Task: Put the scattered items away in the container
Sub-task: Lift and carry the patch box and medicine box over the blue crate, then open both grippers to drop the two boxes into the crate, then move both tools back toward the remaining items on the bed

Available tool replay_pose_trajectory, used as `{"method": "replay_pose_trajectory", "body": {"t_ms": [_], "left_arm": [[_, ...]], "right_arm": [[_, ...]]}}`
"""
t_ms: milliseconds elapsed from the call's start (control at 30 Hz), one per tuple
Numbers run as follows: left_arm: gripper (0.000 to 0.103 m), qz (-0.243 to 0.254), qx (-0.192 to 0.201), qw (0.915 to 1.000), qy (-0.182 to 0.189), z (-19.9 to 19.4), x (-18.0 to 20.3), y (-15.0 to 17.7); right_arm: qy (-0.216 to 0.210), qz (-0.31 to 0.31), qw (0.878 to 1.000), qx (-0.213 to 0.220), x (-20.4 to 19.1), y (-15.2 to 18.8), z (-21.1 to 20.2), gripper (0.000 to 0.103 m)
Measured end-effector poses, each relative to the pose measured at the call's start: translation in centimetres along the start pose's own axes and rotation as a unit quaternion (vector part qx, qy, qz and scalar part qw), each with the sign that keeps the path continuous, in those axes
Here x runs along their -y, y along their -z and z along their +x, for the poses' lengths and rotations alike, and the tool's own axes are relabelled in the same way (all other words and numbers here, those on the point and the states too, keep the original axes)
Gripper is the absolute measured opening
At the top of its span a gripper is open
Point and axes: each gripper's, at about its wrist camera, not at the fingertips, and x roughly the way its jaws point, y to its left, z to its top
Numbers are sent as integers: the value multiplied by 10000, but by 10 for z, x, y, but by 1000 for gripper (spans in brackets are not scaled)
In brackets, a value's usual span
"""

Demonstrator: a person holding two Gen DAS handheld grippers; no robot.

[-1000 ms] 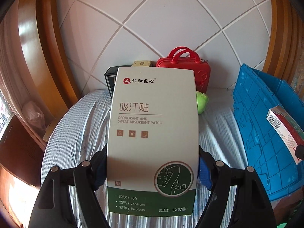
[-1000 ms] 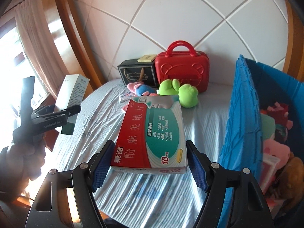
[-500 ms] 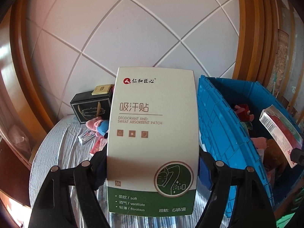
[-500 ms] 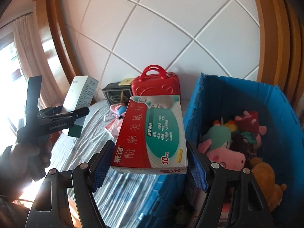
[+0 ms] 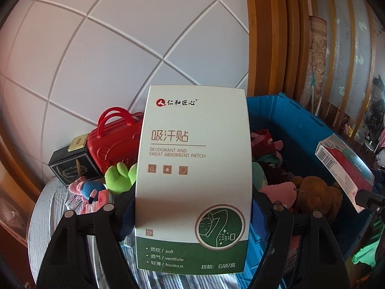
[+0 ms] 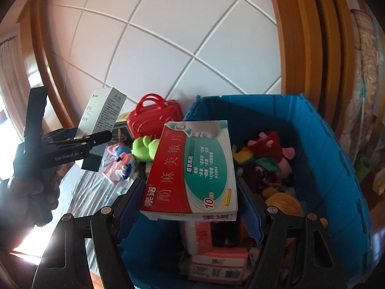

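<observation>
Left gripper (image 5: 192, 207) clamped on white-green patch box (image 5: 192, 168), upright between its pads. Right gripper (image 6: 190, 207) clamped on red medicine box (image 6: 192, 168), over blue bin (image 6: 336, 168).

Bright daylight floods in at lower left (glare there), fisheye-bent edges, corners perhaps slightly soft.

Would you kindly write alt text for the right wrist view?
The right gripper holds a red and teal medicine box above an open blue bin of plush toys. At left, the left gripper holds a white carton over the bed.
</observation>
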Motion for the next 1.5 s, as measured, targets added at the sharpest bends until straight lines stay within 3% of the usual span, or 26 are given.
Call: {"method": "replay_pose_trajectory", "body": {"t_ms": [467, 1033, 1100, 1133, 1167, 1500], "left_arm": [[76, 633, 32, 9956, 694, 32, 78, -50], [76, 804, 372, 9883, 1245, 35, 126, -91], [81, 775, 426, 9882, 1251, 35, 127, -98], [88, 799, 386, 9882, 1250, 36, 128, -101], [103, 790, 377, 9882, 1258, 37, 127, -102], [103, 488, 151, 9915, 1200, 44, 103, -91]], "right_arm": [[855, 797, 9929, 208, 85, 24, -28, 74], [1273, 944, 9863, 458, 97, 25, -53, 77], [1329, 891, 9858, 514, 95, 24, -53, 88], [1328, 861, 9860, 523, 93, 23, -52, 103], [1327, 851, 9858, 573, 92, 22, -52, 103], [1164, 881, 9882, 457, 92, 22, -42, 103]]}}
